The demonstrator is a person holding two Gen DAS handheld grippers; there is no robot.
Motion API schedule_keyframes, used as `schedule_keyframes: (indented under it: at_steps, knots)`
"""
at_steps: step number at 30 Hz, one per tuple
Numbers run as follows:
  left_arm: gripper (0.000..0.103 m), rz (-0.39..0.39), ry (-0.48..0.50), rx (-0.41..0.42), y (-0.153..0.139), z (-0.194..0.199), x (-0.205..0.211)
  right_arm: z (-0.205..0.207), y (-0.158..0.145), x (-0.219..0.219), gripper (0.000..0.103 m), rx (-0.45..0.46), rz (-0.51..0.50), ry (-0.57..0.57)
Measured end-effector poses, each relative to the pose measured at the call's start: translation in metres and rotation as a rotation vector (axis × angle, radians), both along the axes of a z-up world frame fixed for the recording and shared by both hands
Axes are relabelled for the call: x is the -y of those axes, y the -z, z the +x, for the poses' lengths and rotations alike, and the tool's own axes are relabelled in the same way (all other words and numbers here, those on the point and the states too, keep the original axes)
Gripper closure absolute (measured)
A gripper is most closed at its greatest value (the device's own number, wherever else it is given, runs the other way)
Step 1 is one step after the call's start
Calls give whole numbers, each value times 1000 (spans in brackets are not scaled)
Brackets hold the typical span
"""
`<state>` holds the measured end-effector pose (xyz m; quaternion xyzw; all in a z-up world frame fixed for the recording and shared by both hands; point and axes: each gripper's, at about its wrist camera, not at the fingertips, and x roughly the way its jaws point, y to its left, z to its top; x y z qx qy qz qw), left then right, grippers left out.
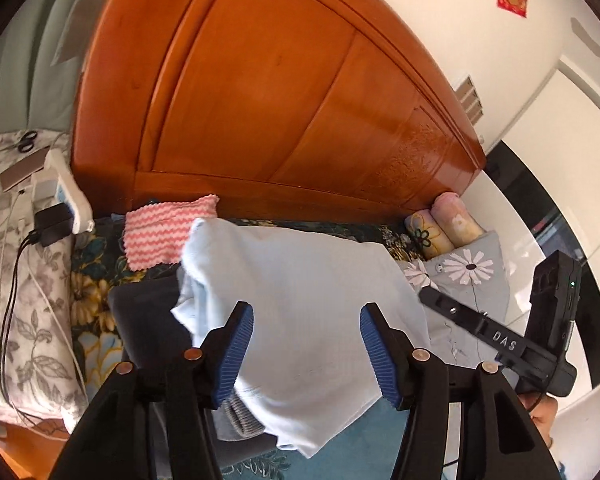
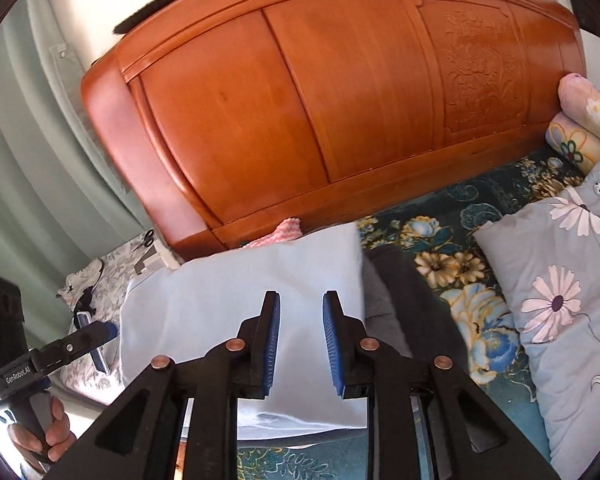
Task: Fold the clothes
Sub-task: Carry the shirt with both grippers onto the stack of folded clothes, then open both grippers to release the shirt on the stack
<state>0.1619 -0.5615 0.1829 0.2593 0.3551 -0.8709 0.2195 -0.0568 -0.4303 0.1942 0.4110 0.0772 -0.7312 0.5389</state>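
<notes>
While both sets of jaws stand spread and grip nothing, the left gripper (image 1: 306, 344) and right gripper (image 2: 301, 334) hover over the light blue garment (image 1: 300, 300), which lies between and beyond them, before the wooden headboard (image 2: 320, 92).

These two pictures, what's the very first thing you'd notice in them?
The big shiny orange-brown wooden headboard fills the top of both views. Below it, a pale blue cloth garment lies on the dark flowery bedspread, with the left gripper open above it. A pink-and-white zigzag towel sits against the headboard's foot.
</notes>
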Motion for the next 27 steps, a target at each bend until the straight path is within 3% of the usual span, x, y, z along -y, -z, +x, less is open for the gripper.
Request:
schedule_keyframes:
  at_steps: [4, 7, 12, 15, 18, 23, 26, 27]
  knots:
    - [43, -14, 10, 74, 25, -15, 1, 32, 19, 9, 81, -30, 11, -95]
    - [43, 13, 15, 94, 44, -19, 5, 31, 38, 11, 81, -59, 58, -76]
    - [42, -29, 22, 118, 49, -22, 0, 16, 60, 13, 81, 55, 42, -43]
    - [42, -43, 14, 135, 41, -21, -8, 18, 60, 15, 81, 68, 41, -26]
    - [41, -66, -11, 129, 29, -11, -21, 27, 44, 1, 81, 16, 16, -11]
    - [26, -98, -43, 133, 24, 8, -54, 64, 24, -35, 80, -77, -56, -20]
    - [21, -102, -61, 137, 33, 21, -78, 76, 27, -55, 68, -81, -56, -1]
    - [20, -101, -67, 136, 38, 26, -86, 79, 31, -62, 58, -74, -57, 11]
